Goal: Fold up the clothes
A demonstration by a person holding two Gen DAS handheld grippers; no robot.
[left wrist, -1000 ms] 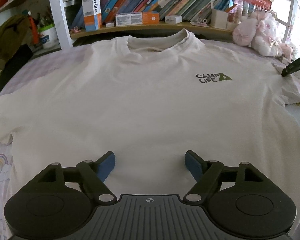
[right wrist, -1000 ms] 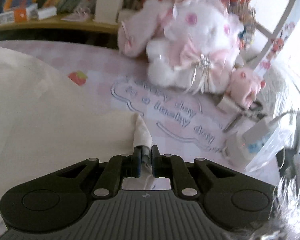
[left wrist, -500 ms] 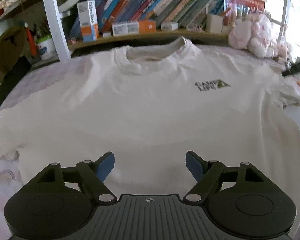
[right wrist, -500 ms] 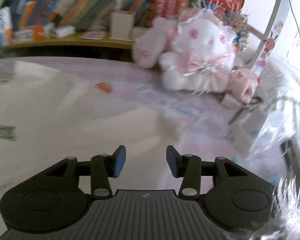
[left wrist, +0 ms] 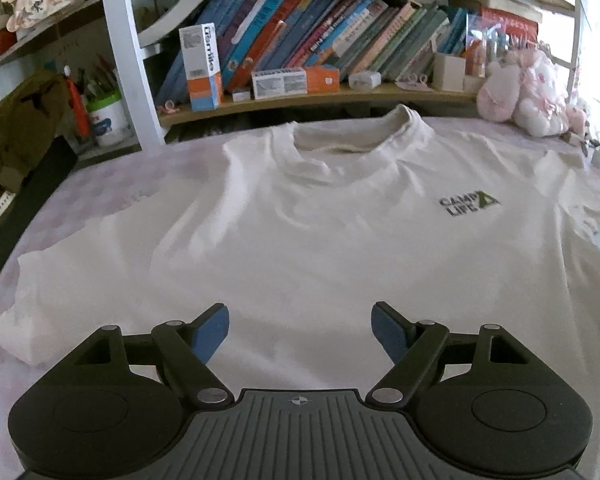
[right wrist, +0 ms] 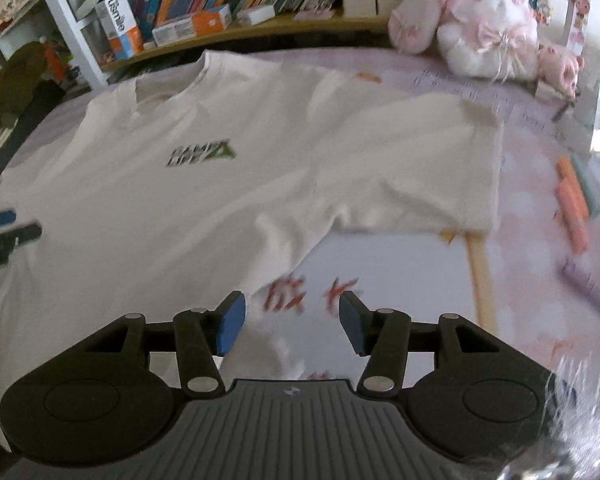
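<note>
Cream cotton T-shirt (left wrist: 300, 232) lies spread face up across the pink-patterned bench (left wrist: 112, 184), collar toward the bookshelf (left wrist: 300, 96) and both sleeves pulled out flat, apparently so its edges can be reached for a first fold. Hovering above the hem, the left gripper (left wrist: 300, 330) holds its blue pads wide apart with nothing between them. At the shirt's side below the sleeve, the right gripper (right wrist: 291, 322) is opening and empty, well clear of the plush rabbit (right wrist: 484, 28) beyond.
</note>
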